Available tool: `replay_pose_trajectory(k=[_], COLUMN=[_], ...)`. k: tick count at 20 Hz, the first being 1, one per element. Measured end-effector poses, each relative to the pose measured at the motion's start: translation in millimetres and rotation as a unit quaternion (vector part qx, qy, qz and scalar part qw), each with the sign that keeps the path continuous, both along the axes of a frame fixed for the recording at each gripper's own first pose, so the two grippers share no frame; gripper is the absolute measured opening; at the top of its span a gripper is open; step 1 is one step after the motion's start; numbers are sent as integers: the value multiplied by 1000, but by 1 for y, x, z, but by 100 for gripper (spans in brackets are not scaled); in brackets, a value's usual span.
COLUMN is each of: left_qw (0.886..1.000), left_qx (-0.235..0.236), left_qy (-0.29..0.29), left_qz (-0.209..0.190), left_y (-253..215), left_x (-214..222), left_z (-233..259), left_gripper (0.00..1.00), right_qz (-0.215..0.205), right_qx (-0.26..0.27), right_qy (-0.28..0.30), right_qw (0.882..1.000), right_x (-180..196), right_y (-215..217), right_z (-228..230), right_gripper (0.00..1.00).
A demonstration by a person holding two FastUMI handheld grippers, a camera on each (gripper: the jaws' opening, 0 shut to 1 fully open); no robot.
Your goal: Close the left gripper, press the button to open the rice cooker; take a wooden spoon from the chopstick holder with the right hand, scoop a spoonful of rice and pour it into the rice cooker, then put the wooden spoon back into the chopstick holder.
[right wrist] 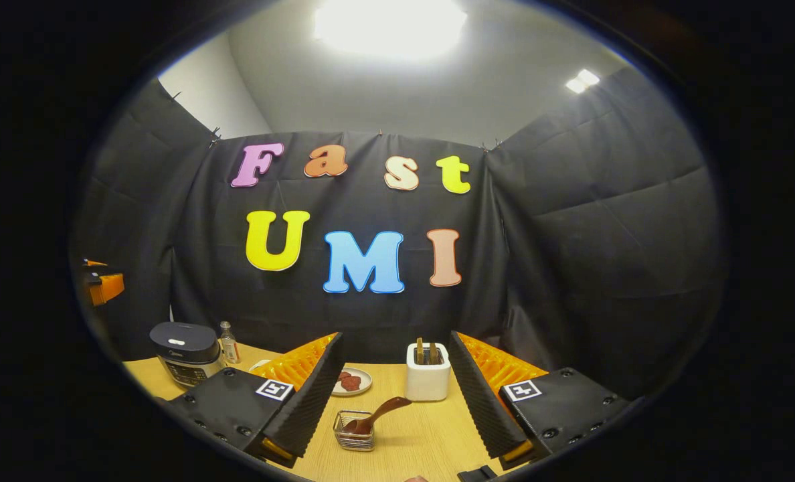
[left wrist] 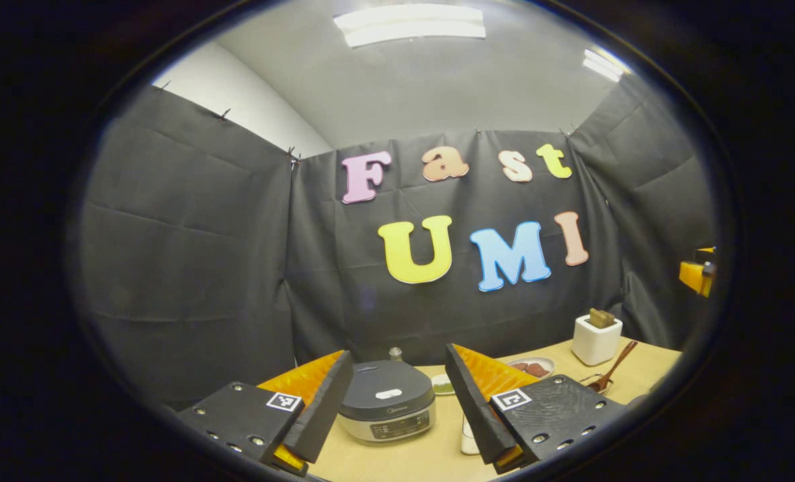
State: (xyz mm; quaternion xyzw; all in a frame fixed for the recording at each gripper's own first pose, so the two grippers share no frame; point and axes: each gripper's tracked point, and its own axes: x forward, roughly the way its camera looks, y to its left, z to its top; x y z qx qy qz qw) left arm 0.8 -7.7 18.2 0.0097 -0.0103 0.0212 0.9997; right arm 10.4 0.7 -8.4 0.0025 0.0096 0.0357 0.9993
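The rice cooker [left wrist: 387, 408] stands with its dark lid down, close in front of my left gripper [left wrist: 397, 356], whose open jaws frame it with nothing between them. It also shows at the far left as the cooker [right wrist: 185, 351]. A wooden spoon [right wrist: 379, 414] leans in a small wire basket [right wrist: 353, 434] just ahead of my right gripper [right wrist: 395, 345], which is open and holds nothing. Behind the basket stands a white holder [right wrist: 427, 372] with wooden pieces sticking out. From the left gripper view the spoon [left wrist: 615, 367] and the white holder [left wrist: 596, 339] lie at the right.
A plate [right wrist: 352, 381] with reddish pieces sits mid-table. A small bottle [right wrist: 227, 341] stands beside the cooker. A little dish [left wrist: 443, 384] with green content and a white object [left wrist: 468, 438] lie to the cooker's right. Black cloth walls close in the wooden table [right wrist: 424, 442].
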Motion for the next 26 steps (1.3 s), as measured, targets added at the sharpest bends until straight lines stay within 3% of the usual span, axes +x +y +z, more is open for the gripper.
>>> replay_pose_trajectory(k=[4, 5, 6, 10, 11, 12, 13, 14, 17, 26], left_qw=[1000, 1000, 1000, 1000, 1000, 999, 999, 999, 999, 997], left_qx=[0, 1, 4, 16, 14, 13, 10, 4, -6, -48], left_qy=[7, 10, 13, 13, 16, 15, 16, 16, 9, 52], left_qz=[1, 0, 0, 15, 14, 26, 34, 38, 41, 1], left_y=[-10, -13, -16, -16, -16, -7, -3, 0, 19, 51], left_x=[-4, -6, -5, -7, -5, -5, -2, -1, 21, 112], left_z=[0, -1, -3, -3, -3, -2, -2, -1, -4, -57], left_gripper=[87, 77, 72, 29, 36, 36, 20, 13, 1, 0], right_qz=[9, 13, 17, 38, 40, 42, 43, 42, 38, -7], right_qx=[8, 8, 8, 8, 8, 9, 12, 14, 15, 16], right_qy=[3, 4, 5, 3, 4, 6, 7, 6, 8, -3], right_qw=[1000, 1000, 1000, 999, 999, 999, 999, 999, 999, 1000], right_x=[-1, -3, -3, -6, -6, -7, -7, -7, -4, 14], right_y=[-4, -5, -6, -5, -6, -5, -3, -2, 5, 32], right_z=[-4, -5, -6, -12, -13, -15, -14, -12, -12, 2], right_gripper=[97, 97, 97, 97, 97, 97, 97, 98, 98, 97])
